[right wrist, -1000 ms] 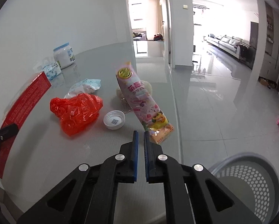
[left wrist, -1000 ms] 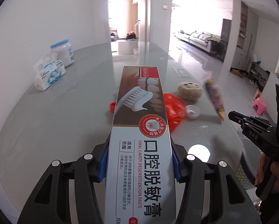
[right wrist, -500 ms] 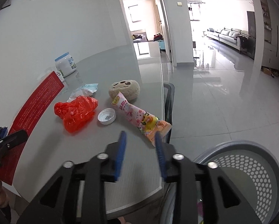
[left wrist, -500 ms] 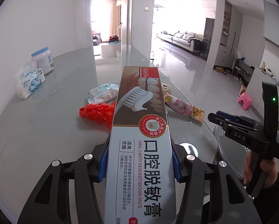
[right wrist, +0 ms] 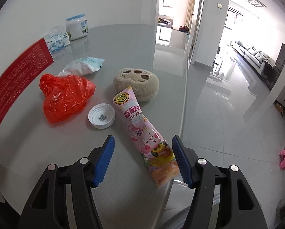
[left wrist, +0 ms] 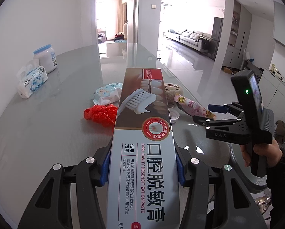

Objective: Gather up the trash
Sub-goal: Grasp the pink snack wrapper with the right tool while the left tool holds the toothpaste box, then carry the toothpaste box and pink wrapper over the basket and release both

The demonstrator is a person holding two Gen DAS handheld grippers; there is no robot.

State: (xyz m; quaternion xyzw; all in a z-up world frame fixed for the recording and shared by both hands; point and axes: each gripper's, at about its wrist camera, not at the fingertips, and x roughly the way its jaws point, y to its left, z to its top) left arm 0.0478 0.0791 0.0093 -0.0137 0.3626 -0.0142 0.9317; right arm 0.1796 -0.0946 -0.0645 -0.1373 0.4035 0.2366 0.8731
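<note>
Pink snack wrapper [right wrist: 145,131] flat on the grey glass worktop [right wrist: 123,43], sitting loose between the right gripper [right wrist: 143,157] fingers, which just spread apart and aren't touching it. Left gripper [left wrist: 142,168] clamped on the toothpaste box [left wrist: 144,148], red plastic bag [right wrist: 65,97] and white cap [right wrist: 101,115] nearby.

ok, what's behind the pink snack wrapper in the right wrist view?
A beige plush toy sits just behind the pink snack wrapper, by its top end. The toy's lower front edge is covered by the wrapper, so contact can't be confirmed.
</note>
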